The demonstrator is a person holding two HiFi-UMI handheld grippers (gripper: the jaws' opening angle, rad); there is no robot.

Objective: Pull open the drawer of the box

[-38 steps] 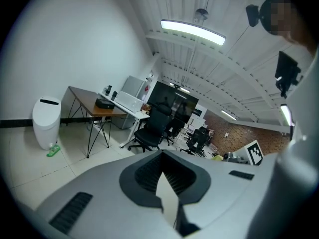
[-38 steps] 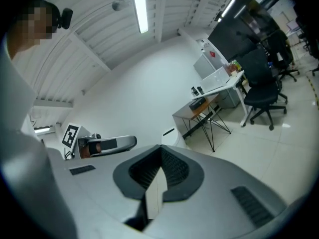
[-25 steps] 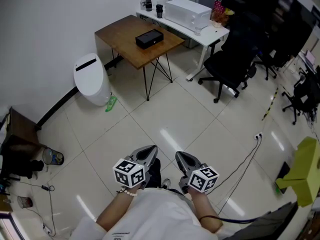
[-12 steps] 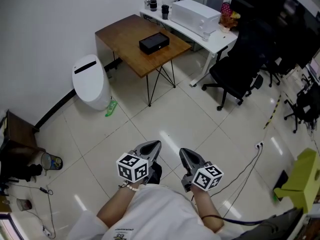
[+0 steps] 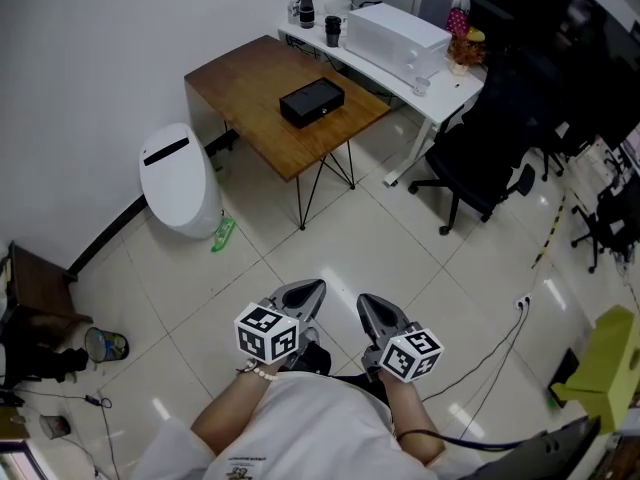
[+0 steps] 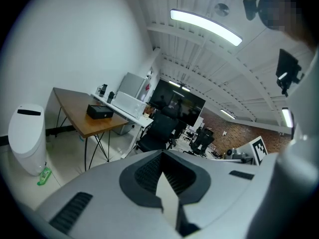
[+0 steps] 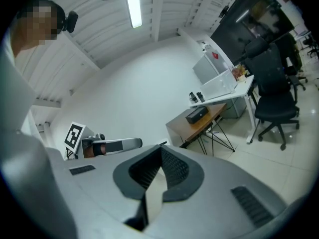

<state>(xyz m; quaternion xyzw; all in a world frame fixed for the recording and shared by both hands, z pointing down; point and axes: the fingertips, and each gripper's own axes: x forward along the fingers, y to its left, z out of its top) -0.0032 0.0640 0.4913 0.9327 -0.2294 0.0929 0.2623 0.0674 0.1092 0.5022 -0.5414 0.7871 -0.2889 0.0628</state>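
The black box (image 5: 312,101) lies on a brown wooden table (image 5: 250,78) far ahead, across the tiled floor. It also shows small in the left gripper view, box (image 6: 99,112), and in the right gripper view, box (image 7: 197,114). My left gripper (image 5: 312,290) and right gripper (image 5: 366,303) are held side by side close to the person's body, far from the table. Both point toward the table and both are shut with nothing between their jaws. The box's drawer front cannot be made out at this distance.
A white bin (image 5: 180,180) stands left of the table by the wall. Behind the table, a white desk (image 5: 440,88) carries a white appliance (image 5: 400,33). A black office chair (image 5: 480,158) is at the right. A cable (image 5: 500,318) runs over the floor.
The whole view has shifted a little: the table and box sit slightly lower and nearer in the head view. Both grippers keep their place before the body and stay shut.
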